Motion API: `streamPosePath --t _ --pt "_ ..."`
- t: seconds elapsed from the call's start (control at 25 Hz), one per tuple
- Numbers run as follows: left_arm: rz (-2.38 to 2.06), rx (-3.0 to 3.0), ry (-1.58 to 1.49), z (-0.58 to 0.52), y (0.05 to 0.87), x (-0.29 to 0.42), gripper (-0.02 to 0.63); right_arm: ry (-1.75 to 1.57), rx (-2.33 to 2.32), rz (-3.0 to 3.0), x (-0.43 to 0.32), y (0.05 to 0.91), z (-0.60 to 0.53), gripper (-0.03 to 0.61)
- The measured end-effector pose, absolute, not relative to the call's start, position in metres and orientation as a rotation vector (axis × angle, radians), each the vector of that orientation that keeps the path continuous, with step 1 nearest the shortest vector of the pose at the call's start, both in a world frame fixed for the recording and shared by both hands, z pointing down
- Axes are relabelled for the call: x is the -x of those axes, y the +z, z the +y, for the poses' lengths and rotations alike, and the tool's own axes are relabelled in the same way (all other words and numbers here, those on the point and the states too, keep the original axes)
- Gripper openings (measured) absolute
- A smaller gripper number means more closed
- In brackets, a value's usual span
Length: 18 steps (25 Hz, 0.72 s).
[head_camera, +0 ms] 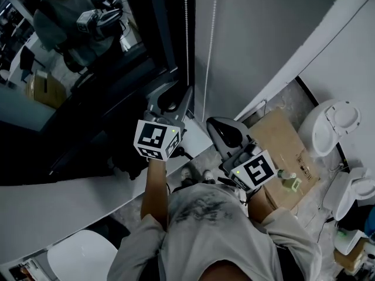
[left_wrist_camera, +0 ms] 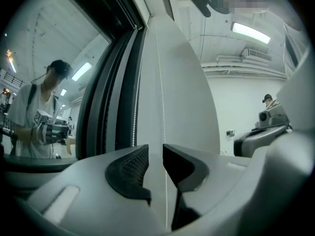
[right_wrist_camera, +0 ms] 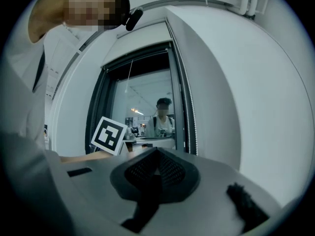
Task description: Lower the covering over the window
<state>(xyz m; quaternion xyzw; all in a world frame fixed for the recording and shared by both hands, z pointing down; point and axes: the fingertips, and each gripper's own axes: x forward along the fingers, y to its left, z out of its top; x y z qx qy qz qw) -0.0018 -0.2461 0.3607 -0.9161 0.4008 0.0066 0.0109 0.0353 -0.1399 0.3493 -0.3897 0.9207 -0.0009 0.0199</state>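
As bead chain (left_wrist_camera: 166, 200) threads left jaws (apart), sill (head_camera: 58, 209) juts below.

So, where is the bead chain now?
In the left gripper view, one strand of the bead chain hangs between the open fingers of the left gripper, nearer the right finger, just right of the dark window frame.

A dark-framed window (head_camera: 88, 98) is seen at the left, and a lit room is mirrored in its glass. A plain pale wall (head_camera: 263, 40) is set just beside it on the right. A white sill (head_camera: 58, 204) runs below the glass. On the speckled grey floor (head_camera: 291, 95), a cardboard box (head_camera: 281, 139) and a white chair (head_camera: 334, 124) are placed near each other. A strip light (left_wrist_camera: 251, 32) is mounted on the ceiling.
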Motion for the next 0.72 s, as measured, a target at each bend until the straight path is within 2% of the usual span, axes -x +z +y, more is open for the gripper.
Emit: streamPosePath --t 0.72 --pt "1.3 2.801 -0.078 -0.321 0.367 -0.004 0.133 -0.047 1.276 2.884 -0.025 0.361 -0.162 0.013"
